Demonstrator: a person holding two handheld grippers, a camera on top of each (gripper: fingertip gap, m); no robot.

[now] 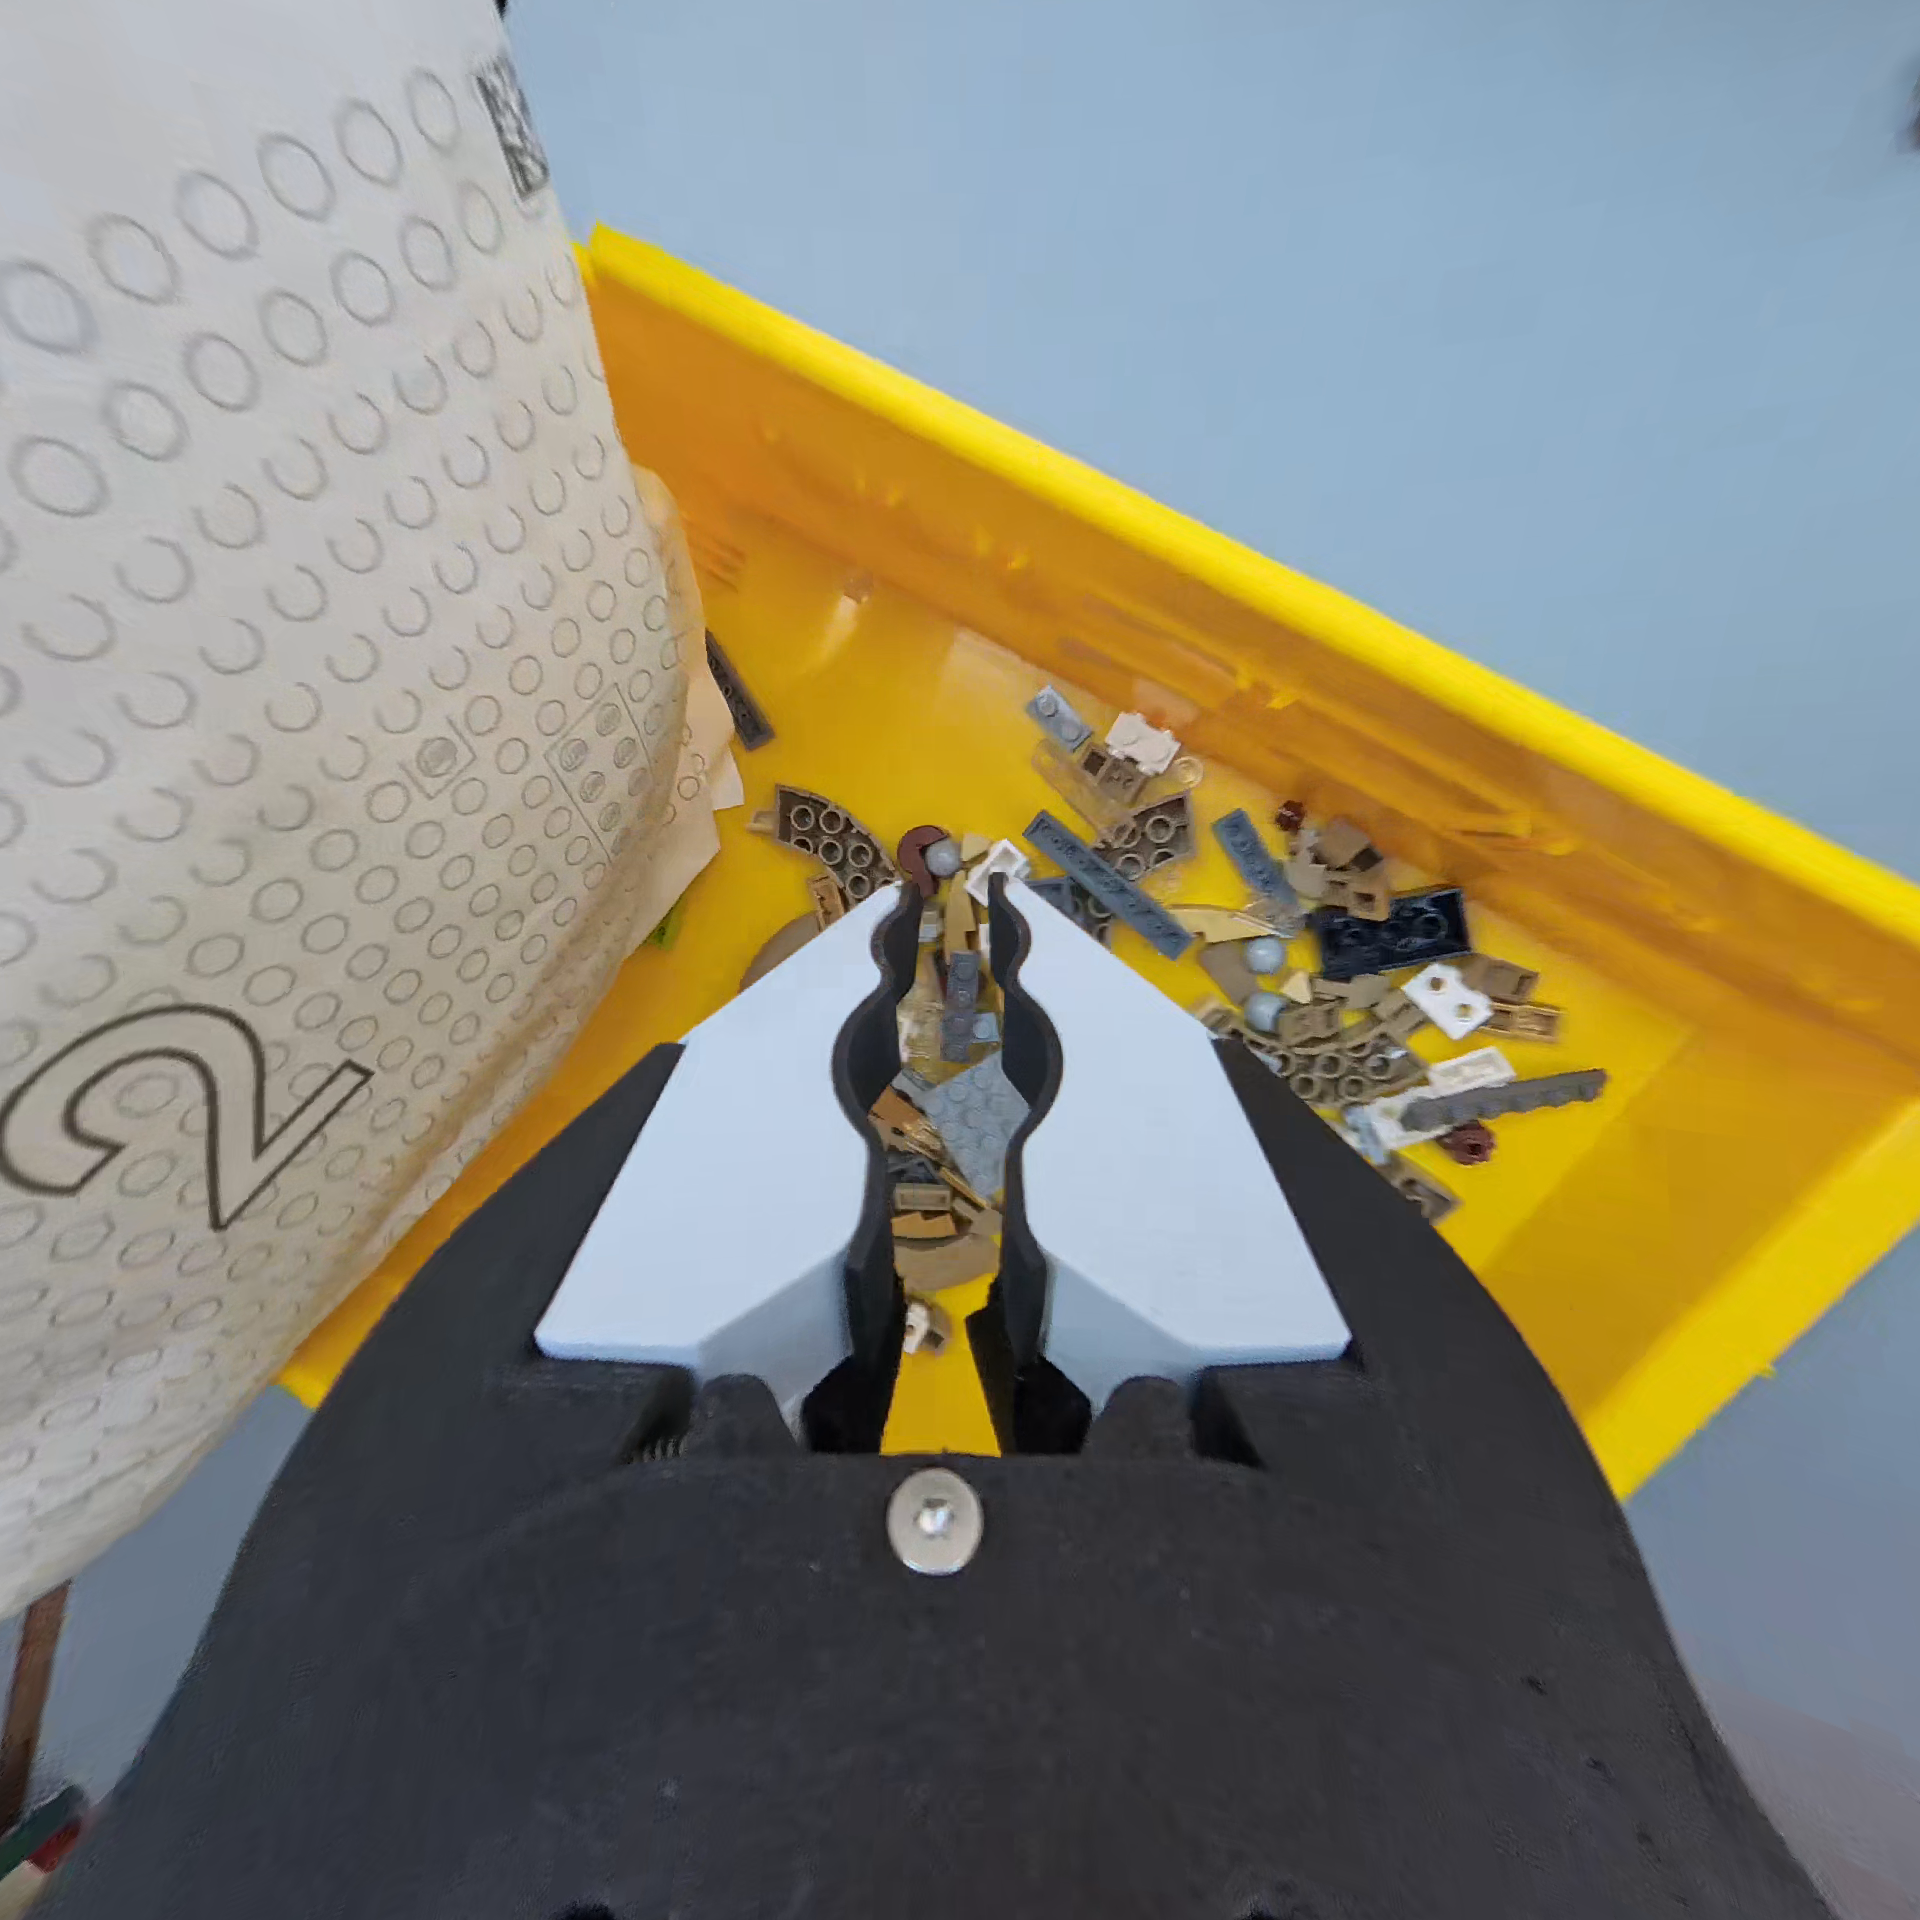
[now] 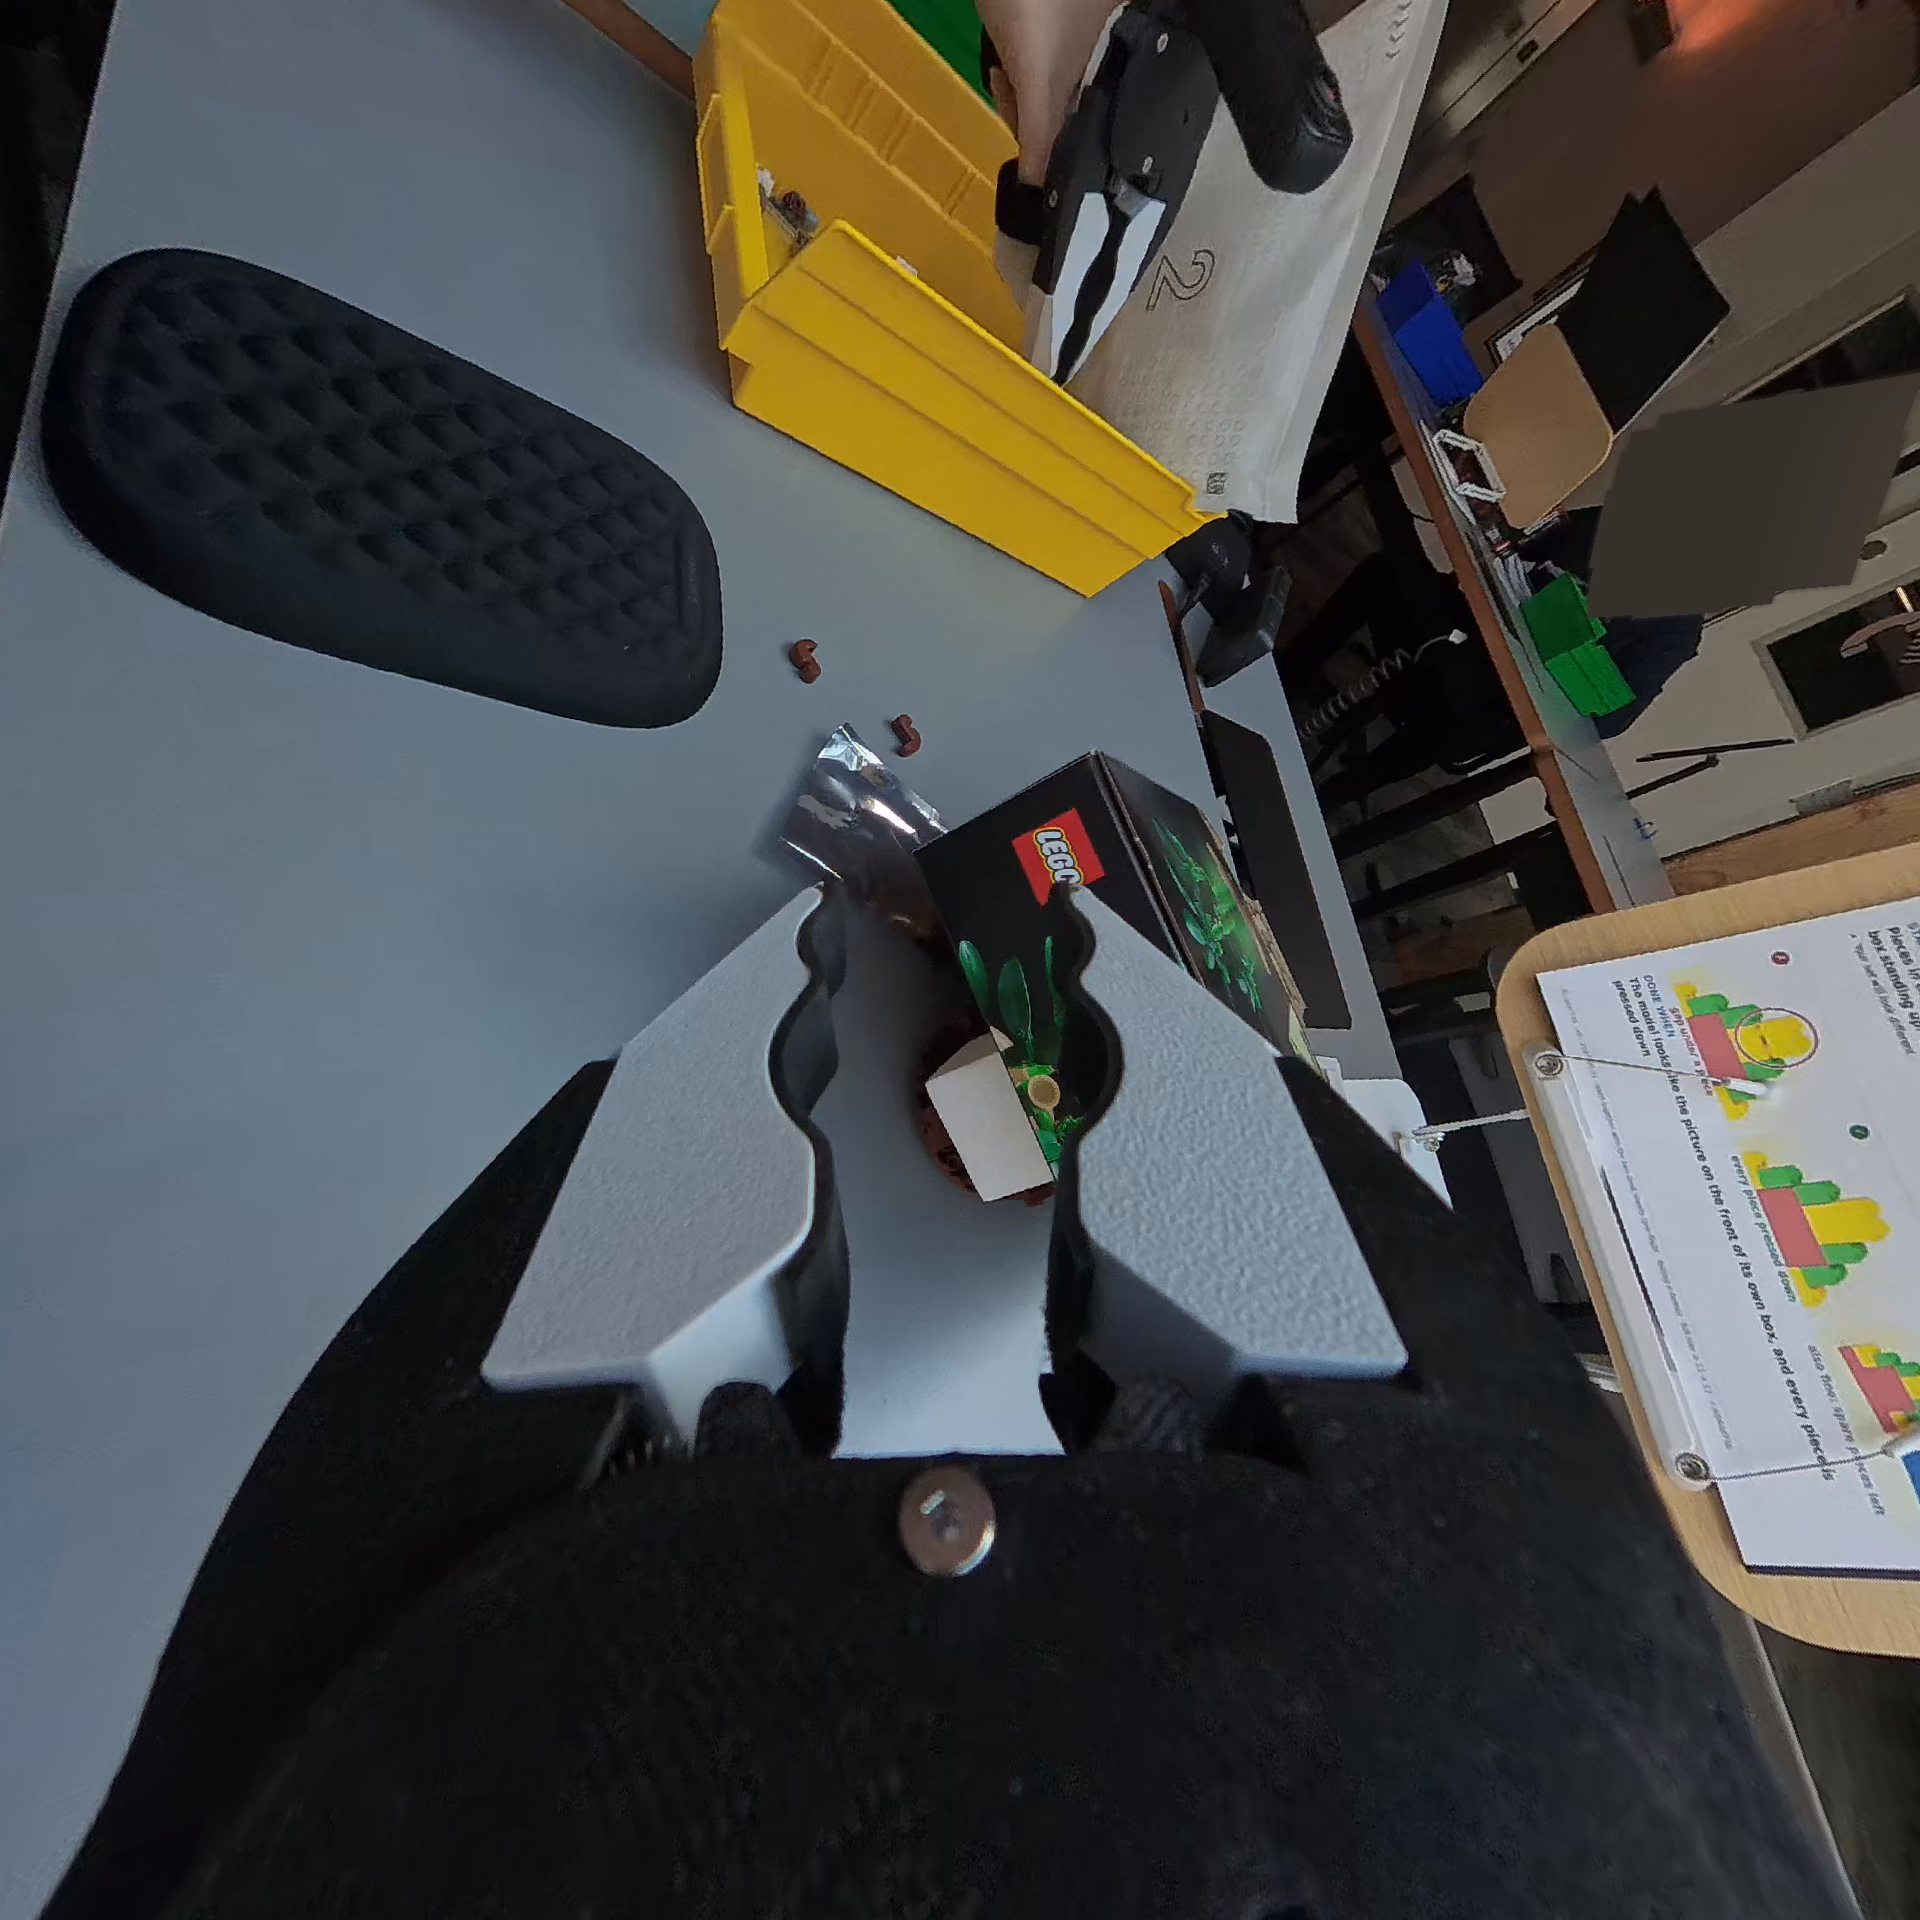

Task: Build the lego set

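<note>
My left gripper [image 1: 951,894] hangs over a yellow bin [image 1: 1039,468] that holds a heap of loose lego pieces [image 1: 1299,956] in tan, grey, white, dark blue and brown. Its jaws stand a narrow gap apart with nothing between them. A white paper bag [image 1: 291,675] with printed circles fills the left of that view and reaches into the bin. My right gripper [image 2: 935,904] is open and empty above the grey table. Below it stands the black lego box [image 2: 1039,883], with a brown round piece and a white block [image 2: 987,1127] beside it. The left gripper [image 2: 1081,301] also shows far off.
Two small brown pieces [image 2: 805,660] [image 2: 906,735] and a crumpled clear wrapper [image 2: 852,805] lie on the table [image 2: 312,935]. A black dimpled pad [image 2: 384,488] lies at the left. The yellow bin [image 2: 935,416] sits at the back. A printed sheet on a wooden board [image 2: 1766,1195] is at the right. Left tips to right tips: about 45 centimeters. The white block [image 2: 987,1127] is about 15 centimeters from my right fingertips.
</note>
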